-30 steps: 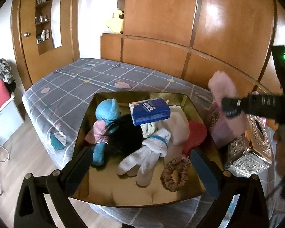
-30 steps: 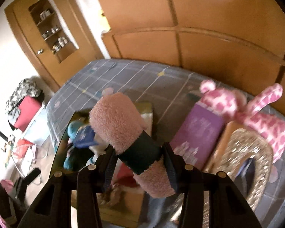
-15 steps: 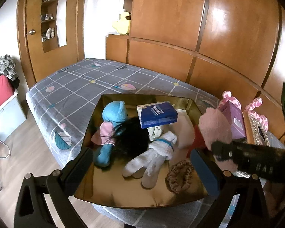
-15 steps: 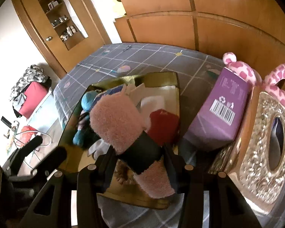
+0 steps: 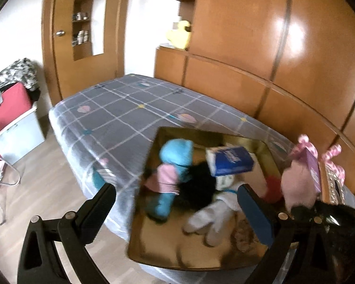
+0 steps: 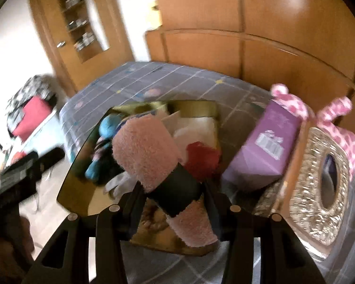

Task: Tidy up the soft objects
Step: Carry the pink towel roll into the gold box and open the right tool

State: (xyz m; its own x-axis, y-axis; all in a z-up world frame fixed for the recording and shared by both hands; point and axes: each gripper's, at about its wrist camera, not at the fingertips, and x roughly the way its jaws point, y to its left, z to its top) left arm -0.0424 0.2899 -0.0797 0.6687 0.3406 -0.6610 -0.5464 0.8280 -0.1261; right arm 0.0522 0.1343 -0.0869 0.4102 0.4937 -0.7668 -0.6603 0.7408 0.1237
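Note:
My right gripper (image 6: 175, 194) is shut on a pink fluffy roll (image 6: 144, 151), gripping it at its black band above the near right corner of the gold tray (image 6: 196, 107). The tray holds a blue plush doll (image 5: 175, 158), a black furry piece (image 5: 198, 189), white gloves (image 5: 210, 215), a blue tissue pack (image 5: 232, 161), a red soft item (image 6: 201, 158) and a brown scrunchie (image 5: 245, 234). My left gripper (image 5: 176, 198) is open and empty, low over the tray's near left side. The left wrist view also shows the pink fluffy roll (image 5: 298, 184) at the far right.
The tray lies on a bed with a grey checked sheet (image 5: 120, 118). Right of the tray are a purple box (image 6: 265, 146), a silver ornate tissue box (image 6: 319, 184) and a pink spotted plush (image 6: 338, 127). Wooden panels stand behind the bed. A white bin (image 5: 19, 132) sits on the floor at left.
My right gripper has carried the pink roll from over the purple box to over the tray's right side and lower. My left gripper has shifted left, so the tray sits further right in its view.

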